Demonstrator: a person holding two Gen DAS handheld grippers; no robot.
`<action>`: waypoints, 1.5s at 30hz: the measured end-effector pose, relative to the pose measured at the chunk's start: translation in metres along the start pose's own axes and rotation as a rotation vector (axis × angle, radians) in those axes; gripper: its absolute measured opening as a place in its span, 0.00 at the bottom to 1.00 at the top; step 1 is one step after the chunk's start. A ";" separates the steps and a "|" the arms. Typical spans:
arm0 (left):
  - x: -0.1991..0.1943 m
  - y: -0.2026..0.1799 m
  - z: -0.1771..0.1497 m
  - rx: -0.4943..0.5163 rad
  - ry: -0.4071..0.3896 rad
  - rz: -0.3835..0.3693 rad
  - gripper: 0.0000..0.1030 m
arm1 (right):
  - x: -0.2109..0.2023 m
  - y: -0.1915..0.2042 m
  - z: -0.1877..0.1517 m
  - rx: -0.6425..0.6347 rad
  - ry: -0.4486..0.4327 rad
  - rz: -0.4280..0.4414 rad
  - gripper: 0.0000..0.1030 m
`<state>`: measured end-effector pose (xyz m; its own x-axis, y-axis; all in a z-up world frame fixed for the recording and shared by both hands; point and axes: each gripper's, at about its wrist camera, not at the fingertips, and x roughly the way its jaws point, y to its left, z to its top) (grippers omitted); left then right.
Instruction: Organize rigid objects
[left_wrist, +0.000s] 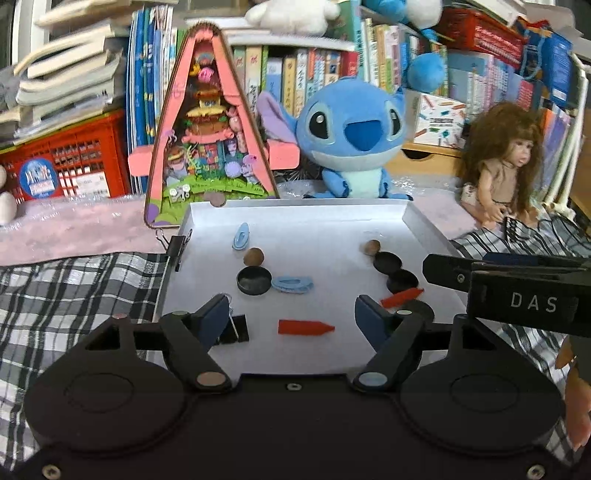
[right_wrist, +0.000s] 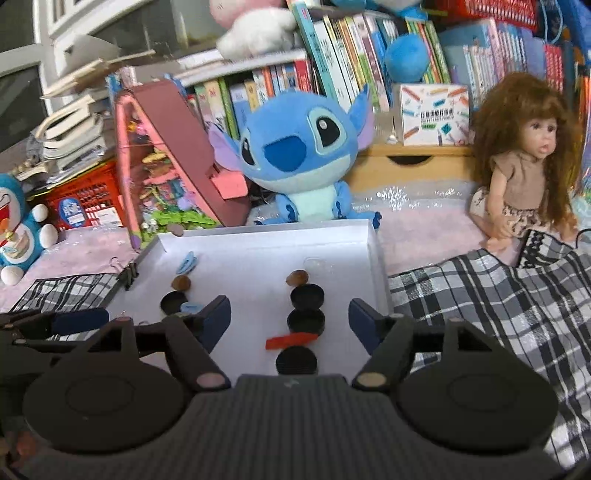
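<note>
We hold our left gripper (left_wrist: 291, 314) with jaws apart and empty, a red crayon (left_wrist: 306, 328) lying between them on the white tray (left_wrist: 413, 221). Our right gripper (right_wrist: 290, 314) also gapes empty, with black caps (right_wrist: 306, 320) and another red crayon (right_wrist: 291, 340) between its jaws.

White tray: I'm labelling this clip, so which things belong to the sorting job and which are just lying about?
Job: white tray, black caps, red crayons, blue clips, brown nuts.

Lying about: blue plush, doll, books, red crate.
</note>
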<state>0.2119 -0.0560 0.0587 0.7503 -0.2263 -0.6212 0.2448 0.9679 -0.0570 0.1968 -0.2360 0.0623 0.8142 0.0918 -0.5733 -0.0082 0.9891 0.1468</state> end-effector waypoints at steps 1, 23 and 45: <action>-0.004 -0.001 -0.003 0.008 -0.005 0.001 0.72 | -0.005 0.001 -0.003 -0.005 -0.008 0.001 0.80; -0.044 0.001 -0.076 -0.036 0.002 0.074 0.75 | -0.052 0.010 -0.065 -0.064 -0.054 -0.037 0.86; -0.024 0.009 -0.103 -0.038 0.017 0.135 0.90 | -0.021 0.016 -0.113 -0.111 0.061 -0.096 1.00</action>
<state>0.1330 -0.0308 -0.0073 0.7645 -0.0923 -0.6380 0.1189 0.9929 -0.0012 0.1136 -0.2092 -0.0143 0.7774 -0.0005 -0.6290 0.0011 1.0000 0.0005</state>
